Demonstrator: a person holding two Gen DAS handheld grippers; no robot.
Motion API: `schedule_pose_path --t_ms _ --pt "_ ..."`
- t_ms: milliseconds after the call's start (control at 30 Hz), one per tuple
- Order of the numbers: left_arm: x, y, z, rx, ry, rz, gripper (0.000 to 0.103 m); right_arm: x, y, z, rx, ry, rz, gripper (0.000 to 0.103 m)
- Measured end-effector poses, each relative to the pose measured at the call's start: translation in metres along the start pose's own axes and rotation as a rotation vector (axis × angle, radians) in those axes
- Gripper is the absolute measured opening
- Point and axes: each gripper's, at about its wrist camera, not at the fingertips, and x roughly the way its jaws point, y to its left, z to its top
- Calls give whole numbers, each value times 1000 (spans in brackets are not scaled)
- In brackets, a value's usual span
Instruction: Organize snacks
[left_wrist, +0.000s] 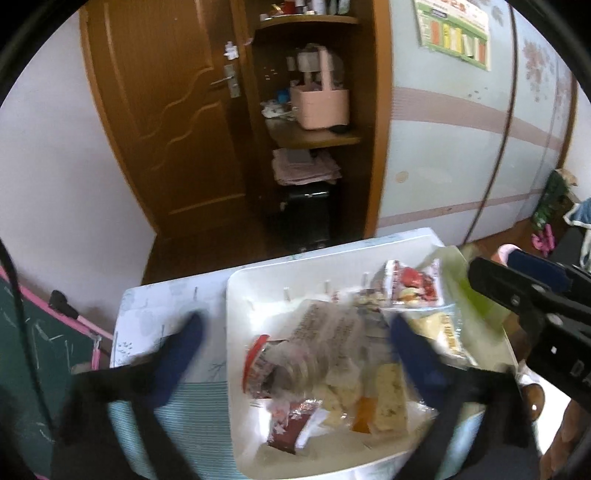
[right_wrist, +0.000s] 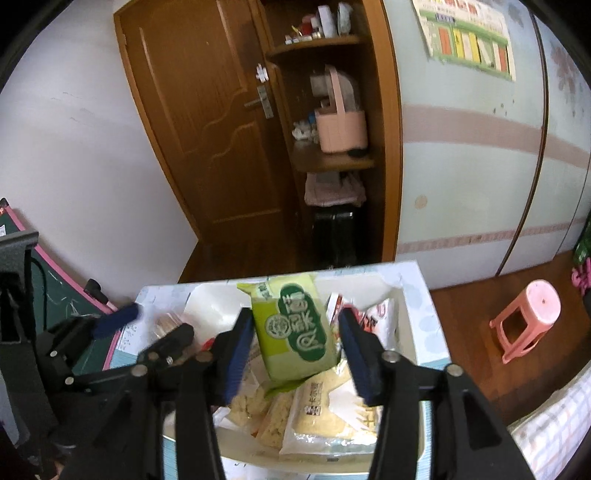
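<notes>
A white tray (left_wrist: 240, 295) on a small table holds several snack packets. In the left wrist view a blurred clear packet (left_wrist: 325, 339) hangs between my open left gripper's (left_wrist: 295, 332) wide-spread blue fingers, touching neither. In the right wrist view a green packet (right_wrist: 295, 328) is tilted in the air between my right gripper's (right_wrist: 295, 332) blue pads (right_wrist: 240, 354), above the tray (right_wrist: 391, 291); the pads stand apart from it. Yellow biscuit packets (right_wrist: 325, 417) lie below. The right gripper also shows at the right of the left wrist view (left_wrist: 517, 280).
The table (left_wrist: 155, 325) stands before a brown door (left_wrist: 166, 110) and a shelf with a pink basket (left_wrist: 321, 103). A pink stool (right_wrist: 528, 317) stands on the floor at right. A green board (left_wrist: 29, 332) with a pink edge is at left.
</notes>
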Motion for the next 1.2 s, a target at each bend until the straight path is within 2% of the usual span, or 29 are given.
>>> schedule_pose_path --t_ms 67,233,600,900,1067,1200 --pt "7 3 -5 -8 29 -17 103 3 -1 -3 8 3 -5 64" --pt "25 9 -13 -32 122 -38 103 9 -2 -9 15 24 -6 66" --pt "-2 21 -22 -78 139 -43 103 -8 8 -19 -4 43 -32 66" --pt "-82 37 -36 -106 67 -53 103 -66 19 -39 0 27 -48 66" --pt "-134 42 -62 -124 35 -84 103 -106 27 -64 -9 21 -28 66" --pt "-176 41 -95 -129 7 -86 103 -132 35 -88 -10 32 -15 66"
